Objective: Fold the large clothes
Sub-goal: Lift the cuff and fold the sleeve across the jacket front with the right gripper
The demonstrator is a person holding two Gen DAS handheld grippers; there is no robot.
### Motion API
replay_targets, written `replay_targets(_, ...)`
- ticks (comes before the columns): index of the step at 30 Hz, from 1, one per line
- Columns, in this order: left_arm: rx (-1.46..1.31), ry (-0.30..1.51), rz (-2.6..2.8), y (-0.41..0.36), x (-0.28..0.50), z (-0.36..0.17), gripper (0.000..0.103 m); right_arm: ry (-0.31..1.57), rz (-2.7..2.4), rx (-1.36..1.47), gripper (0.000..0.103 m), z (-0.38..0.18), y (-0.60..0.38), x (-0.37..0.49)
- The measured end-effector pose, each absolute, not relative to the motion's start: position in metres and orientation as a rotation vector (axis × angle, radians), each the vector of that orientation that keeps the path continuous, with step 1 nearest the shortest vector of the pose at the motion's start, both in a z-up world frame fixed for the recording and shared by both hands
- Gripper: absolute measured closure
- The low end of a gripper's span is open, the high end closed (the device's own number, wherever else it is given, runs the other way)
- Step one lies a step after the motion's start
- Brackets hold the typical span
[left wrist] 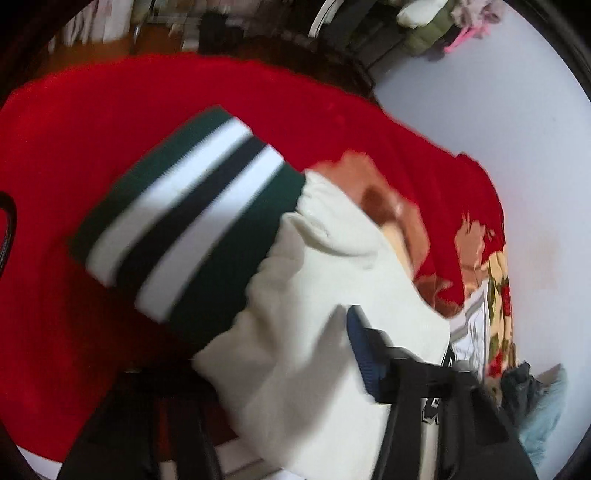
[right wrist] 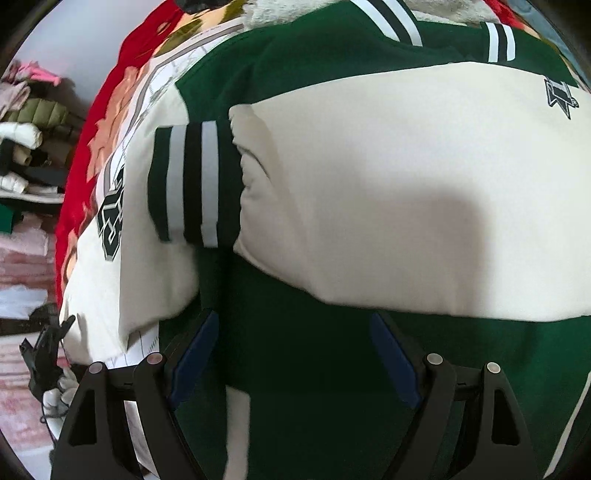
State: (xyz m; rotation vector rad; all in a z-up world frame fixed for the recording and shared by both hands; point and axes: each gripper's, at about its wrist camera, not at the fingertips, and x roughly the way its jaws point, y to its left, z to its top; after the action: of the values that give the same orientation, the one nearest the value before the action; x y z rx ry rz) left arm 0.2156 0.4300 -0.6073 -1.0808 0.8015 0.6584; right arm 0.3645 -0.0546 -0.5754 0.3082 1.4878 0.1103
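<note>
The large garment is a green varsity jacket (right wrist: 314,362) with cream sleeves, lying on a red flowered blanket (left wrist: 92,129). In the left wrist view, a cream sleeve (left wrist: 314,288) with a green, white and black striped cuff (left wrist: 184,214) hangs over the blanket. My left gripper (left wrist: 332,354) is shut on that sleeve. One blue pad (left wrist: 364,354) shows, and the cloth hides the other finger. In the right wrist view, the other cream sleeve (right wrist: 406,184) lies folded across the green body. My right gripper (right wrist: 295,336) hovers open over the green cloth, holding nothing.
Piled clothes (right wrist: 29,122) lie on the pale floor to the left of the blanket in the right wrist view. They also appear as piled clothes (left wrist: 424,22) at the top of the left wrist view. A bluish cloth (left wrist: 546,406) lies at the blanket's edge.
</note>
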Motion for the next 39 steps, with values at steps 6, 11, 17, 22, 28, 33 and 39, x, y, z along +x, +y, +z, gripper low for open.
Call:
replay_targets(6,-0.864,0.728,0.627,0.441,0.250,-0.535,0.100,1.422,0.059,0.288,0.018,-0.545,-0.048,0.386)
replay_targets(11,-0.699,0.653,0.542,0.437,0.287,-0.467,0.100,1.371,0.130,0.328,0.057,-0.549,-0.018,0.415)
replay_targets(17,-0.532,0.667,0.427,0.391,0.314,-0.423,0.100,1.490,0.198,0.306,0.094,-0.601,0.037,0.456)
replay_targets(22,-0.339,0.697,0.346,0.317,0.331,-0.393,0.100,1.441,0.108,0.233,0.072,-0.551,0.009,0.451)
replay_targets(28,-0.200,0.736,0.189,0.200,0.354,-0.369,0.100,1.313,-0.084,0.153,0.010,-0.497,-0.098,0.423)
replay_targets(33,-0.142,0.797,-0.016,0.067,0.367,-0.374,0.100,1.330,-0.238,0.297,0.010,-0.499,-0.227,0.389)
replay_targets(39,-0.053,0.906,-0.260,-0.104,0.375,-0.417,0.100,1.366,-0.398,0.449,0.010,-0.522,-0.345,0.329)
